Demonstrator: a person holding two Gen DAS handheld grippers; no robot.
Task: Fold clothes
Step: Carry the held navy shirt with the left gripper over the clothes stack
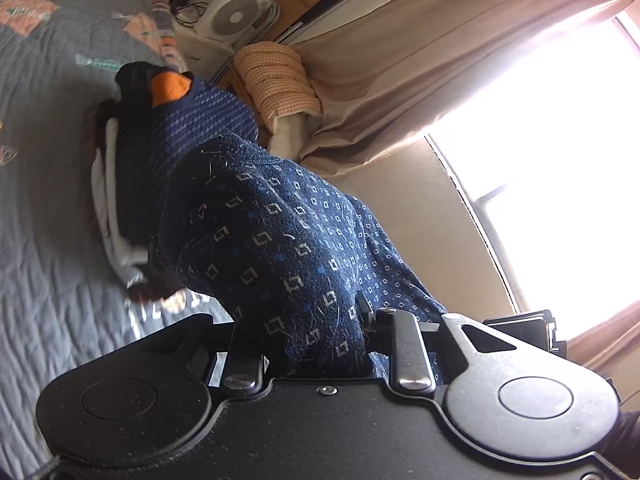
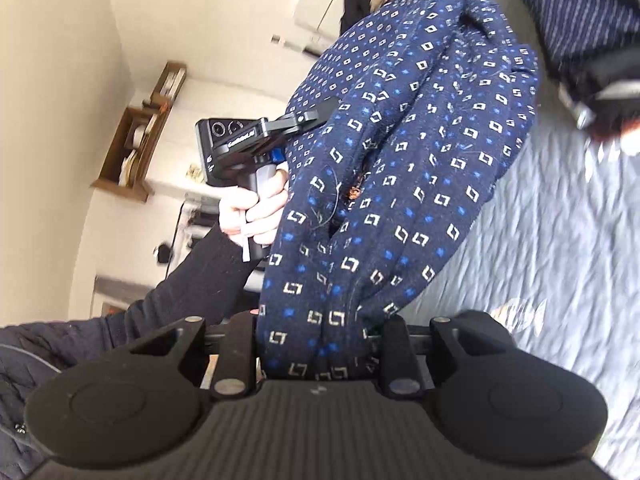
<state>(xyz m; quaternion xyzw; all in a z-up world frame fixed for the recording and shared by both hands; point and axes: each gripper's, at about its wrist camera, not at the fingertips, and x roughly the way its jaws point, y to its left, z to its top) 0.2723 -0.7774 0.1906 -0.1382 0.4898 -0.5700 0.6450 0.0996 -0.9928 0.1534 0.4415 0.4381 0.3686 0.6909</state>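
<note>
A navy knit garment with small white squares and blue dots (image 1: 280,232) hangs bunched in the air above the bed. My left gripper (image 1: 320,340) is shut on one part of it, the cloth filling the gap between the fingers. In the right wrist view the same garment (image 2: 408,168) rises from my right gripper (image 2: 316,344), which is shut on another bunched part. A hand in a dark sleeve (image 2: 256,212) holds the left gripper (image 2: 324,110) at the garment's left edge, level with the right one.
A stack of folded clothes (image 1: 132,184), black, orange, blue and white, lies on the grey quilted bed (image 1: 48,240). Beyond it are a box fan (image 1: 236,12), a checked bundle (image 1: 276,76), beige curtains (image 1: 420,60) and a bright window. Wooden shelves (image 2: 140,140) hang on the wall.
</note>
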